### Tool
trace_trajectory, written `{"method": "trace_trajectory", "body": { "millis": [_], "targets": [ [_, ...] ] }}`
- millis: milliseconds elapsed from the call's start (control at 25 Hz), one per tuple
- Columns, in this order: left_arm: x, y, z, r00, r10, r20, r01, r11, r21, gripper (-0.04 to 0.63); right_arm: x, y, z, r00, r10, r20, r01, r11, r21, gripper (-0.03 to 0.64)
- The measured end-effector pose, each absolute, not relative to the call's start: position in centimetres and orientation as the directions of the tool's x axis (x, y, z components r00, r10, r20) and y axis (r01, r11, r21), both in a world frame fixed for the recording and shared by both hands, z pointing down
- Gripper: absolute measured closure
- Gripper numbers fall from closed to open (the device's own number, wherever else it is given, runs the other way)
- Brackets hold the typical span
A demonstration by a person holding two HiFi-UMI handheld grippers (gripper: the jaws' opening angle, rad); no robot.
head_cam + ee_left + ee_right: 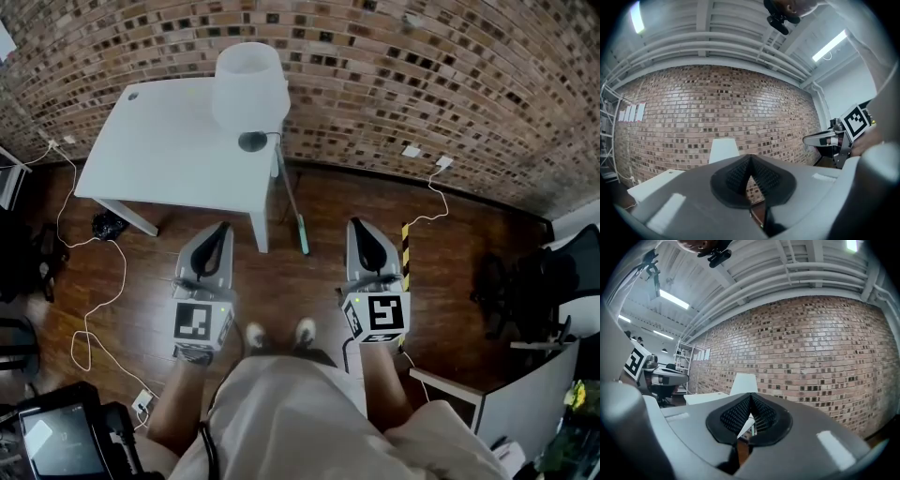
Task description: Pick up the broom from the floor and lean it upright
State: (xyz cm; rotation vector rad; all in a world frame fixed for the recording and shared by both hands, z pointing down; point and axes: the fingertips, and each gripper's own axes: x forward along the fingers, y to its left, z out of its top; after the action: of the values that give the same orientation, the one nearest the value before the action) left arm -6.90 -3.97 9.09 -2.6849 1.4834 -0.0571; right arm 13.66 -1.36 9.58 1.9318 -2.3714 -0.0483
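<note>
The broom (292, 202) appears to lean against the right edge of the white surface (159, 159). In the head view its long axis runs from 11 to 5 o'clock, with the teal foot on the floor (281, 281). The foot lies at 3 o'clock from the left tool (222, 229) and at 9 o'clock from the right tool (361, 226), which is judged slightly nearer. Both tools have their jaws closed together with nothing between them.

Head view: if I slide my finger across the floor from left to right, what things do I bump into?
black bundle → left gripper → broom → right gripper → yellow-and-black striped strip → black chair
</note>
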Motion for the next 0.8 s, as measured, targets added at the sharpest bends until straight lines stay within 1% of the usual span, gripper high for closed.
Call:
{"method": "trace_trajectory", "body": {
  "millis": [320,520,680,800],
  "targets": [
    [-8.5,-2.5,9.7,0.542,-0.840,0.037,-0.838,-0.543,-0.058,0.595,11.8,0.0,9.6,-0.192,-0.980,0.056,-0.975,0.197,0.098,0.604],
    [-9.8,-1.6,11.8,0.566,-0.824,0.014,-0.823,-0.566,-0.052,0.595,11.1,1.6,9.8,-0.169,-0.984,0.054,-0.979,0.174,0.102,0.604],
    [-9.0,1.4,13.3,0.584,-0.809,0.075,-0.809,-0.587,-0.032,0.595,10.5,4.3,10.4,-0.189,-0.979,0.080,-0.974,0.197,0.108,0.604],
    [-8.2,3.8,13.8,0.583,-0.808,0.081,-0.810,-0.586,-0.014,0.595,11.0,6.3,10.5,-0.200,-0.976,0.082,-0.972,0.208,0.111,0.604]
  ]
}}
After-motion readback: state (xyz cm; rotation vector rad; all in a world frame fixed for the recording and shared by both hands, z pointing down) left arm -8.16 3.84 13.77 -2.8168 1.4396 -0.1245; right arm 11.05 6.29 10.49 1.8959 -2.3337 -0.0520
